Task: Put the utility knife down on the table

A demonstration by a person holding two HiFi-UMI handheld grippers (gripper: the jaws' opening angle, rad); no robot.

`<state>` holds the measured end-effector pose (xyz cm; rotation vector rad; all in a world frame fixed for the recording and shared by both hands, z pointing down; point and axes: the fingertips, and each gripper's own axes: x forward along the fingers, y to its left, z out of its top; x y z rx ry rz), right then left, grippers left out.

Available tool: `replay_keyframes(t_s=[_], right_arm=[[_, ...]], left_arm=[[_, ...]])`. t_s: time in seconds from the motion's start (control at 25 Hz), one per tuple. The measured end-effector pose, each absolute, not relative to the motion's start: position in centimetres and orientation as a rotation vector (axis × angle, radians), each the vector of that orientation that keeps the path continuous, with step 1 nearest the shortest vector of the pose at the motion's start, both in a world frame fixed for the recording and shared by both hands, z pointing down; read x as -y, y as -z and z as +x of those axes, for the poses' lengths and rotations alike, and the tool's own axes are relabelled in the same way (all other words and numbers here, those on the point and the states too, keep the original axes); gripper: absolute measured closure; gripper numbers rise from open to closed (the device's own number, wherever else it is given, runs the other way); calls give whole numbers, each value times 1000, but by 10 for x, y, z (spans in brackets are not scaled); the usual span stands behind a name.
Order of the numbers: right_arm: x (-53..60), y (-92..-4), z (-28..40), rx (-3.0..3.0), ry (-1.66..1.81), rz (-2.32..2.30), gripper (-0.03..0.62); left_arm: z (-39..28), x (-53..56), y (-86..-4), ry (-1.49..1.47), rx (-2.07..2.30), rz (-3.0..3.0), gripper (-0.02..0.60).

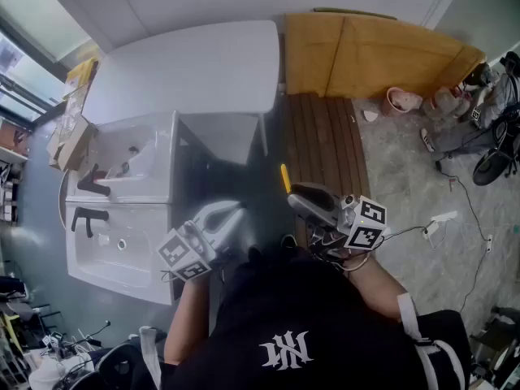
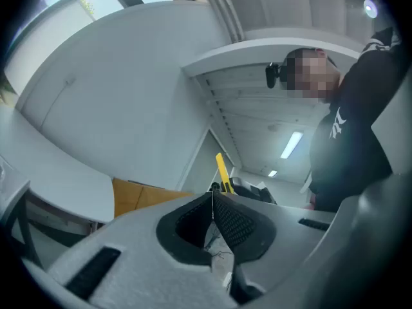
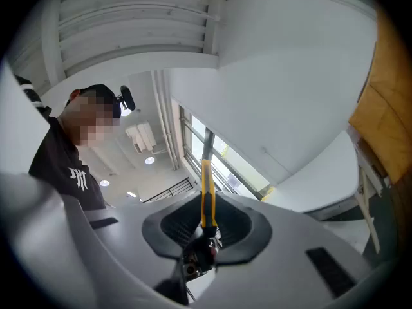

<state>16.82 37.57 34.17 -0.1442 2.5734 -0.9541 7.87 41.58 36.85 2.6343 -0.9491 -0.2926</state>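
While the right gripper (image 3: 207, 219) is clamped on the knife (image 3: 206, 188), its yellow body poking past the jaws, the left gripper (image 2: 212, 214) is closed, empty. The desk (image 1: 187, 67) sits well ahead; releasing here would probably drop the knife to the floor (image 1: 406, 169).
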Motion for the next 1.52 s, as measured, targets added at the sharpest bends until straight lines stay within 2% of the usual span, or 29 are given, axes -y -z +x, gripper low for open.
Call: replay_keyframes(t_s=[0.64,1.12,1.52], right_arm=[[-385,-352,141,-2782,770,-326,537],[-348,-378,173,-2775,798,-362,537],[-288,-399,142,-2801,812,-386,537]], left_arm=[[47,-425,-370,180,984,2684,573],[76,-387,-386,118,1012,2659,572],[49,-333,-410,136,970,2634,572]])
